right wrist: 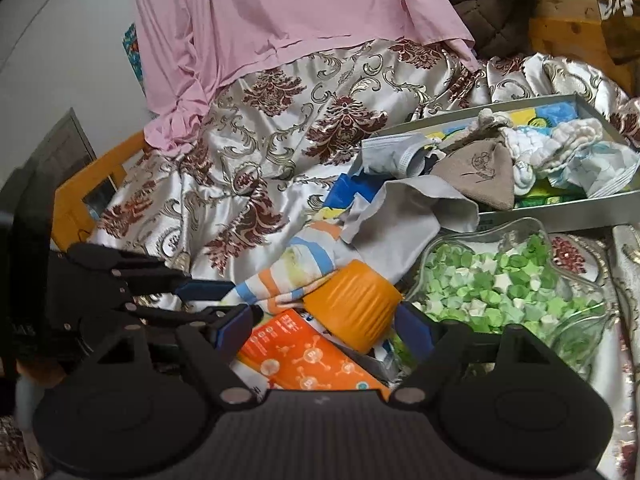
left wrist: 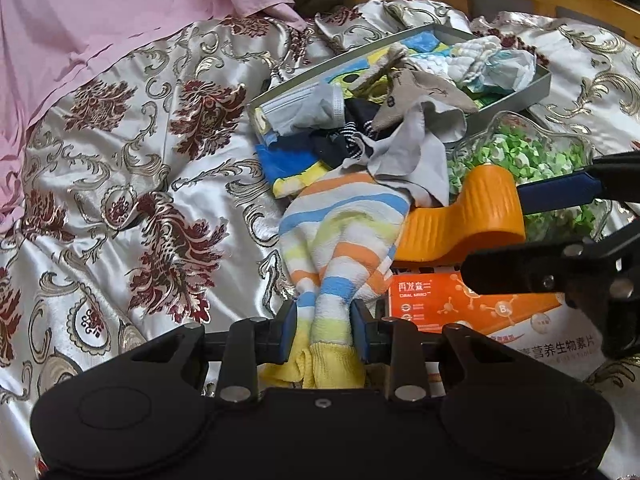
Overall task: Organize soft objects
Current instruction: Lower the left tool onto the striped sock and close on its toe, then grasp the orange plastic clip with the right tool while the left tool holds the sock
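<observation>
Left gripper (left wrist: 325,334): blue pads clamped on soft ribbed striped sock (left wrist: 344,236), draped over orange box (left wrist: 460,300) | right gripper (right wrist: 326,326): jaws wide, straddling ridged orange plastic piece (right wrist: 352,300) | beside scalloped glass bowl (right wrist: 560,240).

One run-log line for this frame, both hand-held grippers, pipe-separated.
left hand-held gripper: shut on striped sock | right hand-held gripper: open, straddling orange bottle | tray: holds soft items | sock not yet in tray

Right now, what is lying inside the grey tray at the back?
The grey tray holds a face mask, a beige pouch, white knitted cloth and crumpled paper. Colourful printed material shows beneath; most of the floor is covered.
</observation>
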Tool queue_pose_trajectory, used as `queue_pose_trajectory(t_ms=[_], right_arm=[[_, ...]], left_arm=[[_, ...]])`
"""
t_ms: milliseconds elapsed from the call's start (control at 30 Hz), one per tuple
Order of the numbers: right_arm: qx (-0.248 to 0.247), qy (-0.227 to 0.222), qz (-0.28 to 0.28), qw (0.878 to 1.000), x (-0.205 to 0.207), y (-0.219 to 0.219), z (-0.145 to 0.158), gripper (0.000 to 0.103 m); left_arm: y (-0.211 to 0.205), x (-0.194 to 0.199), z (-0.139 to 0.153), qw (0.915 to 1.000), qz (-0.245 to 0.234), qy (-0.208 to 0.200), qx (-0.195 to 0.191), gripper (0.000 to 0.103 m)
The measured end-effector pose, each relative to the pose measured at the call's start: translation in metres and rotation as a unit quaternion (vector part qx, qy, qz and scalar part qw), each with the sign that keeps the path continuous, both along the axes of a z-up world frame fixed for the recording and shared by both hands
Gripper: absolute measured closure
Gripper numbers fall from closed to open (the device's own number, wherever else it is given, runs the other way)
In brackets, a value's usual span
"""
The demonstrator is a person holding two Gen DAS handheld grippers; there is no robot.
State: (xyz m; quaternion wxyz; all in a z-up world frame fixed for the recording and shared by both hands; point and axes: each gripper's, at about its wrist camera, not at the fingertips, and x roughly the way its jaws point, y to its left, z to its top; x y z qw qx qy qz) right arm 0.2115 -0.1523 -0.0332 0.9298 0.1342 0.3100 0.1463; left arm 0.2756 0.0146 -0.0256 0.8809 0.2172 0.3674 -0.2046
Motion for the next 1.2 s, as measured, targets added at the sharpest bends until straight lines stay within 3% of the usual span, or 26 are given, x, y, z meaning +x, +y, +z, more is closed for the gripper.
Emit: queue_pose_trajectory(t_ms=[133,333,467,667,900,1133,1200], right_arm=[[-0.005,-0.006,-0.005,1.000,0.006,0.000,0.000,0.023],[-0.026,0.000,-0.022,0.999,0.015,0.002,-0.005,0.049],[-0.016,0.004,-0.021,1.000,0.016,0.005,-0.010,0.047],[0.015,0.010,-0.030,0.999,0.017,0.001,-0.015,0.044],[0.001,0.006,-0.058,0.998,0.018,0.001,-0.018,0.071],[0.043,0.002,-0.050,0.998,0.016,-0.008,-0.021,0.073],[0.034,-0.008,-0.055,0.998,0.014,-0.007,-0.019,0.084]], left_arm=[[0.001,0.002,-0.001,1.0000,0.007,0.000,-0.001,0.075],[0.004,0.003,-0.004,0.9999,0.017,0.003,0.001,0.075],[0.006,0.005,-0.004,0.9996,0.027,0.004,-0.005,0.075],[0.006,0.004,-0.003,0.9995,0.031,0.002,-0.011,0.083],[0.006,0.000,-0.001,0.9992,0.034,-0.009,-0.016,0.088],[0.008,-0.006,0.003,0.9988,0.042,-0.014,-0.023,0.089],[0.009,-0.007,0.004,0.9986,0.044,-0.016,-0.025,0.090]])
